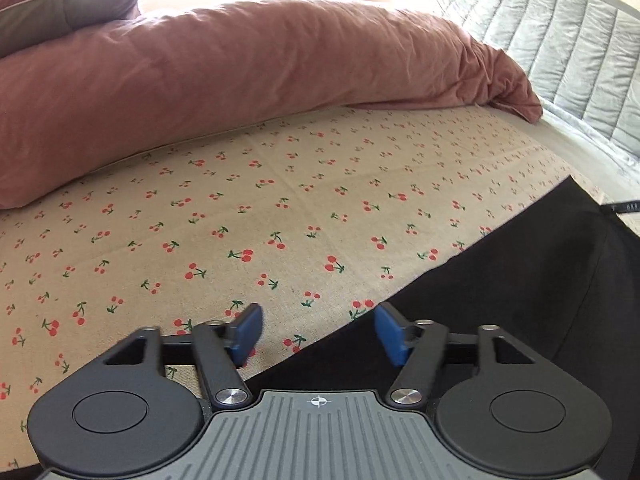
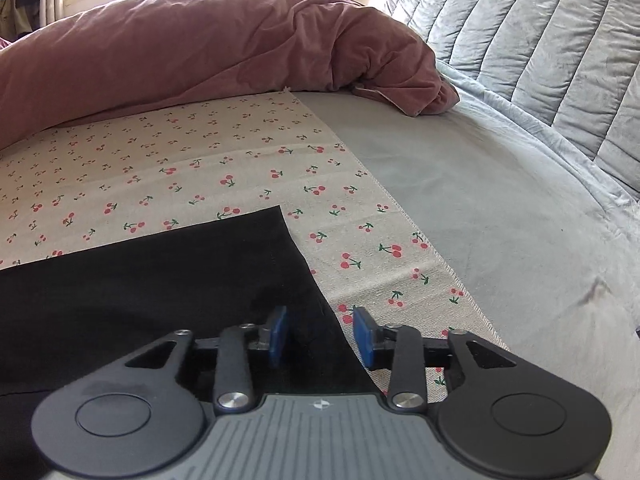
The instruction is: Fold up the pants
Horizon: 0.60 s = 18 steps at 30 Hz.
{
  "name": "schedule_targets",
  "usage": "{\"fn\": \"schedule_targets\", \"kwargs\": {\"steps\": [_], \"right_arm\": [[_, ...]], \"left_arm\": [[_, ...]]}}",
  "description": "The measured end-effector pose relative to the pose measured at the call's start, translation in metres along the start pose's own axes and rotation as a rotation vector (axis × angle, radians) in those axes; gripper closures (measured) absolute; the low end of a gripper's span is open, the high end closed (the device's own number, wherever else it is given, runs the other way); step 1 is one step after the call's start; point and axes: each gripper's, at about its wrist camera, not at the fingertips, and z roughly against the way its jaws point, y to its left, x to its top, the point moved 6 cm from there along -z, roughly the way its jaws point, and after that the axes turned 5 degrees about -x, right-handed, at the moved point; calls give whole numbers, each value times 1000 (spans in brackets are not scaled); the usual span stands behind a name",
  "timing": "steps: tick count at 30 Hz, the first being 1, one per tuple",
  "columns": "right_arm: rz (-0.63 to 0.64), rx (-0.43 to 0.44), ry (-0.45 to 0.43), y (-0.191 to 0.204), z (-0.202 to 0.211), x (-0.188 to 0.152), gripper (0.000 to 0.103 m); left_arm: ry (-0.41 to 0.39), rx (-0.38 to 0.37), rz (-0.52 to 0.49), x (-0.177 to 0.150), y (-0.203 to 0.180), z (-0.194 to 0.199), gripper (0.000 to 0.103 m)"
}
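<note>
Black pants (image 1: 500, 288) lie flat on a cherry-print cloth (image 1: 280, 208) on a bed. In the left wrist view they fill the lower right; my left gripper (image 1: 318, 334) is open and empty, its blue pads straddling the pants' left edge just above the cloth. In the right wrist view the pants (image 2: 160, 280) fill the lower left, one square end reaching the middle. My right gripper (image 2: 322, 334) is open and empty, its pads either side of the pants' right edge, low over the cherry-print cloth (image 2: 240, 160).
A bunched pink duvet (image 1: 240, 72) lies along the far side of the cloth, also in the right wrist view (image 2: 200, 48). A grey sheet (image 2: 500, 220) covers the bed to the right. A quilted grey headboard (image 2: 540, 40) rises behind it. A pillow (image 1: 60, 4) sits far left.
</note>
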Motion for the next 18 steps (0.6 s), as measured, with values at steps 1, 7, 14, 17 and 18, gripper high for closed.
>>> {"fn": "schedule_targets", "kwargs": {"steps": [1, 7, 14, 17, 18], "right_arm": [[-17, 26, -4, -2, 1, 0, 56], [-66, 102, -19, 1, -8, -5, 63], [-1, 14, -165, 14, 11, 5, 100], [-50, 41, -209, 9, 14, 14, 100], [-46, 37, -196, 10, 10, 15, 100]], "left_arm": [[25, -19, -6, -1, -1, -3, 36], [47, 21, -48, -10, -23, -11, 103], [-151, 211, -94, -1, -39, 12, 103], [-178, 246, -57, 5, -33, 10, 103], [-138, 255, -56, 5, -32, -1, 103]]}}
